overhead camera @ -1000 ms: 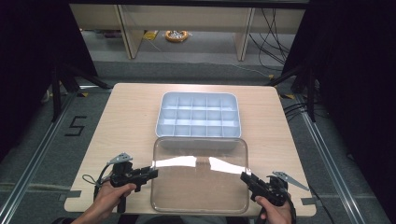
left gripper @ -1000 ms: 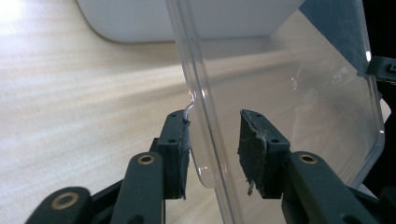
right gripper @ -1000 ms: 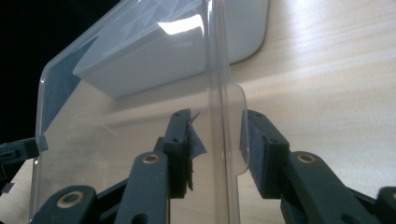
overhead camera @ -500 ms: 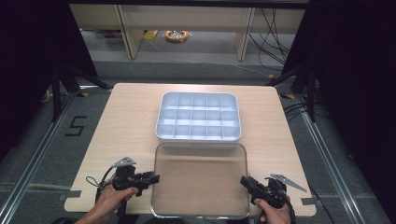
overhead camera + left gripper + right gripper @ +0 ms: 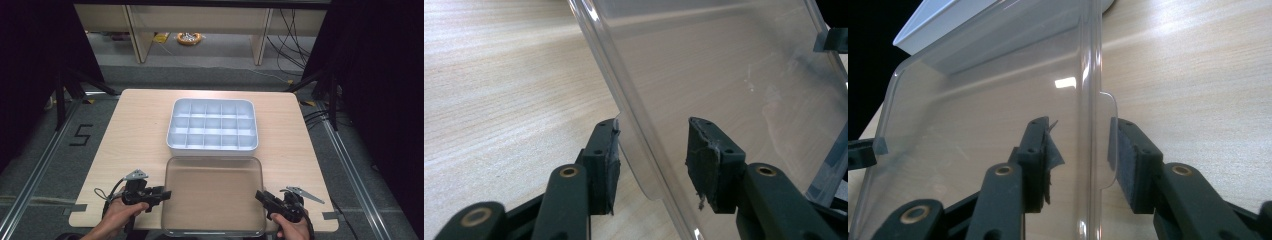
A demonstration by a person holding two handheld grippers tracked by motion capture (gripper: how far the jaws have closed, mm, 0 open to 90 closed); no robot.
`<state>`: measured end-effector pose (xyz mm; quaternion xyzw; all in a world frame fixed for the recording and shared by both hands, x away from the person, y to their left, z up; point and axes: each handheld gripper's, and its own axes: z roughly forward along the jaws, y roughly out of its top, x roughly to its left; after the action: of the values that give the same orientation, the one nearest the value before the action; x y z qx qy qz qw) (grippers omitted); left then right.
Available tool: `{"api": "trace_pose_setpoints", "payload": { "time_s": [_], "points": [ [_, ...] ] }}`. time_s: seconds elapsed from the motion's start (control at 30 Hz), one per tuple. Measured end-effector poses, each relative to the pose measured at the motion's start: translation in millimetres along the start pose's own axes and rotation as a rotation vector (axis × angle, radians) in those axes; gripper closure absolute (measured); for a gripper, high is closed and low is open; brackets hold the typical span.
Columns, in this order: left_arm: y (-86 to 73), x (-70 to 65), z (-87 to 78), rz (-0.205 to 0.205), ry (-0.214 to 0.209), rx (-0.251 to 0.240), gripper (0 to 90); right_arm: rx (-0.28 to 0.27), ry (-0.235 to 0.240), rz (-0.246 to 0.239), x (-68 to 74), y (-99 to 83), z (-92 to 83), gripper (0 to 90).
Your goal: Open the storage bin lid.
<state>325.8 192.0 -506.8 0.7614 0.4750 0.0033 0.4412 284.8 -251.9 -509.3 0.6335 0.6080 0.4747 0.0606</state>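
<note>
A clear plastic lid lies flat on the wooden table, just in front of a white compartment box. My left gripper straddles the lid's left rim. In the left gripper view the rim and its small tab pass between the pads with a gap on one side. My right gripper straddles the right rim the same way, its pads off the plastic. Both sets of jaws have just been opening, with the lid's edge still between them.
The table's near edge runs just under the lid and my hands. Bare wood lies left and right of the box. Beyond the table are grey floor, black stands at both sides and cables at the far right.
The lid, held up at a tilt with glare on it a second ago, has come down flat onto the table. Both hands stay at its sides.
</note>
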Motion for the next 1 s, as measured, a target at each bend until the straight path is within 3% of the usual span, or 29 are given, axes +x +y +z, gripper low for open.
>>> {"api": "trace_pose_setpoints", "payload": {
  "time_s": [0.03, 0.07, 0.13, 0.17, 0.2, 0.23, 0.27, 0.3, 0.33, 0.4, 0.43, 0.5, 0.53, 0.6, 0.63, 0.67, 0.73, 0.8, 0.83, 0.87, 0.9, 0.93, 1.0],
  "points": [
    [0.1, 0.4, 0.3, -0.002, -0.001, 0.004, 55.2, 0.008, -0.001, 0.035, 2.2, -0.5, 0.7, 61.2],
    [0.0, 0.8, 0.8, -0.005, -0.001, 0.005, 55.1, -0.003, -0.01, -0.029, -2.4, 0.0, 3.3, 61.0],
    [0.3, 2.2, 1.0, -0.002, -0.007, 0.017, 54.9, 0.017, -0.018, 0.02, 1.2, -0.1, 3.9, 60.8],
    [0.4, 3.0, 1.5, -0.005, -0.008, 0.017, 54.8, -0.002, -0.01, -0.034, -2.0, 0.9, 5.1, 60.6],
    [0.8, 4.4, 1.6, -0.004, -0.012, 0.027, 54.8, 0.015, -0.006, 0.007, 1.4, 1.0, 4.2, 60.5],
    [0.9, 4.8, 2.0, -0.005, -0.014, 0.029, 54.7, 0.01, -0.016, 0.008, 1.9, 1.0, 5.8, 60.3],
    [1.0, 5.0, 2.5, -0.006, -0.013, 0.03, 54.6, 0.01, -0.028, -0.045, -2.2, 1.7, 6.7, 60.2],
    [1.0, 5.1, 2.6, -0.006, -0.014, 0.033, 54.5, 0.003, -0.021, -0.059, -2.6, 1.9, 7.9, 60.0],
    [1.1, 5.3, 2.7, -0.004, -0.013, 0.036, 54.5, 0.021, -0.016, 0.002, 2.0, 1.4, 6.4, 60.0],
    [0.8, 5.4, 3.6, -0.004, -0.013, 0.031, 54.3, 0.031, -0.02, 0.005, 2.4, 1.5, 6.5, 59.7],
    [0.7, 5.3, 3.8, -0.004, -0.009, 0.032, 54.2, 0.012, -0.025, -0.059, -2.3, 2.0, 9.3, 59.5],
    [0.7, 5.3, 4.2, -0.003, -0.008, 0.04, 53.7, 0.031, -0.047, -0.014, 1.8, 1.5, 9.7, 59.2],
    [0.6, 5.4, 4.4, -0.001, -0.007, 0.046, 53.3, 0.016, -0.042, -0.073, -2.6, 2.5, 11.7, 59.2],
    [0.5, 5.2, 5.0, 0.001, -0.003, 0.05, 52.5, 0.034, -0.052, -0.009, 2.5, 2.6, 11.1, 59.2],
    [0.4, 4.9, 5.4, 0.002, 0.003, 0.049, 52.3, 0.022, -0.056, -0.038, 0.8, 2.6, 12.2, 59.1],
    [0.4, 4.6, 5.7, 0.004, 0.003, 0.054, 51.8, 0.028, -0.072, -0.024, 2.4, 2.4, 11.7, 59.0],
    [-0.3, 2.6, 6.9, 0.036, 0.032, 0.054, 49.8, 0.028, -0.057, -0.023, 2.6, 2.6, 12.0, 57.6],
    [0.0, 1.9, 5.1, 0.087, 0.053, 0.069, 47.3, 0.01, -0.083, -0.075, -0.3, 5.0, 10.6, 58.1],
    [0.9, 0.5, 5.2, 0.054, 0.045, 0.039, 46.1, -0.005, -0.068, -0.082, -1.4, 7.3, 8.8, 56.3],
    [2.7, 1.4, 2.6, 0.06, 0.055, 0.043, 42.6, -0.012, -0.072, -0.069, -0.8, 7.5, 8.7, 56.0],
    [3.3, 0.6, 2.8, 0.049, 0.061, 0.013, 38.5, -0.011, -0.059, -0.064, -0.1, 8.1, 8.2, 55.9],
    [4.0, 1.3, 0.6, 0.045, 0.073, 0.006, 36.1, -0.015, -0.048, -0.085, -1.8, 8.7, 7.6, 55.7],
    [4.3, 3.8, -1.7, 0.04, 0.063, -0.009, 37.5, -0.035, -0.064, -0.093, -3.3, 8.3, 9.3, 55.5]
  ]
}}
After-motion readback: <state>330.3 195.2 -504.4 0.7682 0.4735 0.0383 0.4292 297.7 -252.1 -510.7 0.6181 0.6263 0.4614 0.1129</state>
